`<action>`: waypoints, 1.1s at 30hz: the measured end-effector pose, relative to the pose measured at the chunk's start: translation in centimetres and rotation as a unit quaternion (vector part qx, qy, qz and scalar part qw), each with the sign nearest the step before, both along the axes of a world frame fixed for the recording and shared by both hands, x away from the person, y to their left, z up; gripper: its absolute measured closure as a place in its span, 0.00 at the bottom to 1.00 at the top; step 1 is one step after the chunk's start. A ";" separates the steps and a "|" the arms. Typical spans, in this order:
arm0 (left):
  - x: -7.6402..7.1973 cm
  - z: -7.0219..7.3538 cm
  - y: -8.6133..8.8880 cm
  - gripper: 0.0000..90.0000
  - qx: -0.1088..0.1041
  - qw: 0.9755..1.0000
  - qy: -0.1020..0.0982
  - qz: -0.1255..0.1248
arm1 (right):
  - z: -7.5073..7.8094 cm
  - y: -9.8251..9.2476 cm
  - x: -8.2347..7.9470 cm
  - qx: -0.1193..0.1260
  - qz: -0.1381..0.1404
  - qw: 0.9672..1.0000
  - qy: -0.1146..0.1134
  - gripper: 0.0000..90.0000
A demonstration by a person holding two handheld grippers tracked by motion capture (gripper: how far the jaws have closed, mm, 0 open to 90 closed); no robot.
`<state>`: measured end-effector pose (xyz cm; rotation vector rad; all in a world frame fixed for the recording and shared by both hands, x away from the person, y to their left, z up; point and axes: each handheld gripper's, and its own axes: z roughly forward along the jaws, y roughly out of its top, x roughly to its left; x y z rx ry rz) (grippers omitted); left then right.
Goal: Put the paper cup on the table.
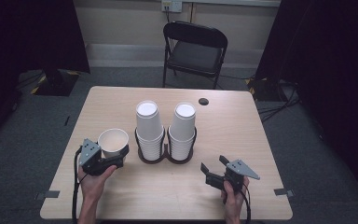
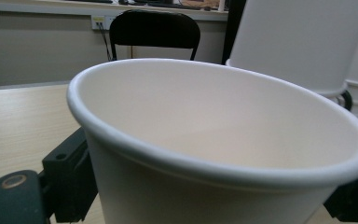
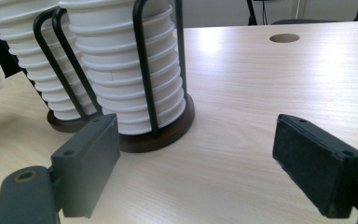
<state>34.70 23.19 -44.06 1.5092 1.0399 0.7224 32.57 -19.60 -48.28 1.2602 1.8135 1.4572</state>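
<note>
A single white paper cup [image 1: 113, 141] stands open side up at the table's left, and my left gripper [image 1: 114, 155] is shut on its lower wall. In the left gripper view the cup [image 2: 214, 130] sits tilted between the two black jaws, its inside bare. My right gripper [image 1: 214, 166] hovers low over the table's front right, open with nothing between its pads [image 3: 319, 165]. It points toward the two upside-down stacks of white cups [image 1: 148, 126] in a black wire holder [image 1: 165, 156].
The wooden table [image 1: 223, 196] has a round cable hole [image 1: 203, 101] at the back, also in the right gripper view as a hole [image 3: 284, 38]. A black folding chair [image 1: 193, 51] stands behind the table. Dark curtains flank the room.
</note>
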 end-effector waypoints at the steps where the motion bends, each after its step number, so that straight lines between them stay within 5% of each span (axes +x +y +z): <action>1: 0.1 0.0 0.0 0.12 0.001 1.000 0.002 0.002 | -0.1 -0.1 -0.1 0.000 -0.001 1.000 -0.004 0.16; 11: 2.5 -0.7 0.8 0.11 0.016 1.000 0.019 0.016 | -0.7 0.1 0.0 -0.004 0.000 1.000 -0.017 0.15; 21: 5.1 -1.2 1.6 0.11 0.002 0.999 0.033 0.011 | -1.2 0.2 -0.6 -0.007 0.018 1.000 -0.024 0.15; 33: 7.4 -2.3 1.1 0.10 0.024 0.999 0.043 0.006 | -1.2 0.3 -0.5 -0.012 0.025 0.999 -0.022 0.15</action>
